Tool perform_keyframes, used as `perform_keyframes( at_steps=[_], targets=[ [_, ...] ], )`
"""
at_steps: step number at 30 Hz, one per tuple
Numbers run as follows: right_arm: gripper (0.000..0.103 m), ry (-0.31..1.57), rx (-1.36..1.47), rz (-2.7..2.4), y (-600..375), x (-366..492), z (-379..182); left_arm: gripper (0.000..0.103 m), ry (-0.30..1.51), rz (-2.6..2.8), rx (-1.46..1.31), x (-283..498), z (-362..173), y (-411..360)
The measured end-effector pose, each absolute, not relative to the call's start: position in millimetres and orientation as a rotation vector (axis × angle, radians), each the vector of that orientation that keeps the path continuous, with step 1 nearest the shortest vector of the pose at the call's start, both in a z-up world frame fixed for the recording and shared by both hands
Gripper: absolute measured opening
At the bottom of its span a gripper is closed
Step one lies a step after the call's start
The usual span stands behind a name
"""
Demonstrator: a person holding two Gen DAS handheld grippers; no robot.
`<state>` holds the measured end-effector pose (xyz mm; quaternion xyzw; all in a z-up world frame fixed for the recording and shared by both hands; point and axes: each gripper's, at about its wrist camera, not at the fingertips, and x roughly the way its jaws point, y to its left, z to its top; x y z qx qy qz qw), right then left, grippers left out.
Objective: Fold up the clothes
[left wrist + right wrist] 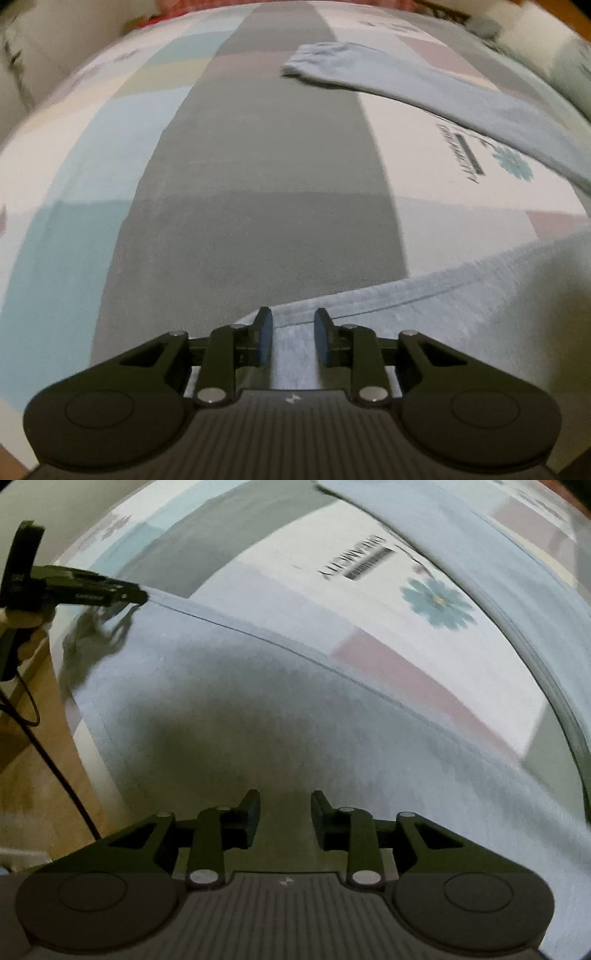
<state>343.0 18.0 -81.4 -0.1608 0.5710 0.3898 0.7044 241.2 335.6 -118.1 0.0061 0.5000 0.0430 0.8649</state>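
I judge the fold barely begun: the pale blue garment [258, 709] lies spread over the patchwork bedsheet [258, 166], one sleeve [406, 85] stretched toward one o'clock. My left gripper [291, 338] is parted over the hem without pinching it; my right gripper [284, 819] is parted and empty above the cloth. Wooden floor [37, 775] shows at eight o'clock.

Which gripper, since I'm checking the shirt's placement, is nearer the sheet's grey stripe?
Left. The left gripper straddles the shirt corner right at the edge of the grey stripe; the right gripper hovers over the shirt's body, farther from it.
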Motion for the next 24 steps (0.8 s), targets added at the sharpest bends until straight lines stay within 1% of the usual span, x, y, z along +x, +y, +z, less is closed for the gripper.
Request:
perform_keyframes(
  at_steps=[2, 3, 9, 11, 12, 14, 18, 21, 22, 23, 24],
  targets=[
    [0.043, 1.274, -0.338, 0.833, -0.9, 330.5, -76.2, 0.026, 1.036, 0.039, 0.006, 235.4, -107.2, 319.4],
    [0.044, 1.273, -0.347, 0.814, -13.4, 321.3, -74.1, 0.028, 1.038, 0.013, 0.002, 233.7, -104.5, 309.8],
    [0.044, 1.299, -0.544, 0.799, -88.6, 284.0, -77.1, 0.028, 1.069, -0.154, 0.047, 221.3, -101.2, 232.1],
    [0.044, 1.294, -0.603, 0.832, -113.0, 278.3, -81.4, 0.032, 1.064, -0.239, 0.062, 210.8, -100.8, 201.7],
    [0.044, 1.28, -0.635, 0.853, -122.8, 275.7, -83.7, 0.036, 1.076, -0.274, 0.085, 210.8, -104.3, 189.4],
    [0.044, 1.235, -0.708, 0.906, -139.4, 269.6, -88.6, 0.036, 1.109, -0.324, 0.135, 211.3, -114.6, 164.9],
    [0.044, 1.094, -0.877, 1.04, -161.7, 251.8, -97.5, 0.035, 1.162, -0.3, 0.104, 219.6, -125.2, 147.8],
    [0.044, 0.959, -1.018, 1.132, -170.8, 235.7, -103.1, 0.038, 1.187, -0.304, 0.132, 223.8, -127.8, 135.8],
    [0.043, 0.928, -1.047, 1.154, -173.0, 232.1, -104.0, 0.038, 1.197, -0.304, 0.153, 224.7, -129.2, 132.0],
    [0.032, 0.925, -1.05, 1.161, -173.9, 231.9, -103.6, 0.039, 1.208, -0.304, 0.174, 225.5, -130.7, 128.3],
    [0.025, 0.932, -1.043, 1.158, -174.5, 233.4, -102.3, 0.04, 1.216, -0.304, 0.191, 227.1, -132.3, 126.1]
  ],
)
